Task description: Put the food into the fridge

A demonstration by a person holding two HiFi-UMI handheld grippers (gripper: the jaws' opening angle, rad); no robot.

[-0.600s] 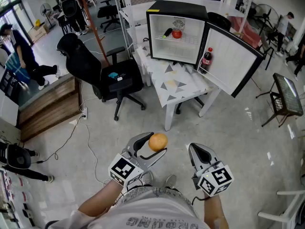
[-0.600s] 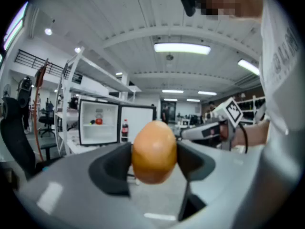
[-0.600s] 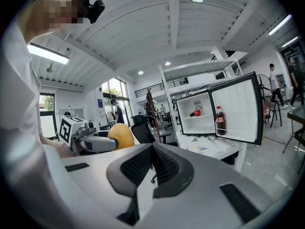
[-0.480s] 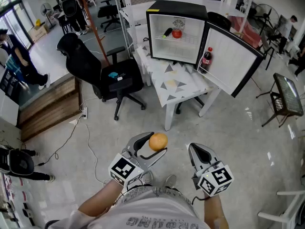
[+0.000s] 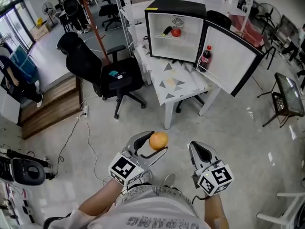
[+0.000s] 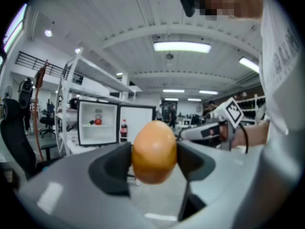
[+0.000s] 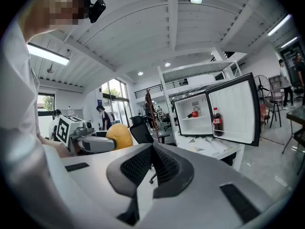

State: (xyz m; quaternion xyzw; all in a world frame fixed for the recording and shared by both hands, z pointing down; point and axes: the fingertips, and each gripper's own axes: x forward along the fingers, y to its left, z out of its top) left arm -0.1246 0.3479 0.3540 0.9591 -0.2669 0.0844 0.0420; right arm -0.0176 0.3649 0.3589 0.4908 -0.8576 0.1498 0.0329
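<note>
My left gripper (image 5: 151,148) is shut on an orange (image 5: 158,140), a round orange fruit gripped between both dark pads (image 6: 153,150). It hangs low over the floor, well short of the small black fridge (image 5: 177,6). That fridge stands on a white table (image 5: 179,82) with its door (image 5: 232,58) swung open to the right. A red tomato (image 5: 176,31) and a dark item lie on its shelf, and a cola bottle (image 5: 206,58) stands in the door. My right gripper (image 5: 197,152) is beside the left one, shut, with nothing between its ribbed pads (image 7: 151,165).
A black office chair (image 5: 107,70) stands left of the table. A cable (image 5: 81,132) trails over the grey floor. A wire-mesh stand (image 5: 286,97) is at the right, a wooden step (image 5: 47,111) at the left, and people move in the far background.
Both grippers and the orange keep their places. The view has shifted slightly, and a person at the left edge has walked further off.
</note>
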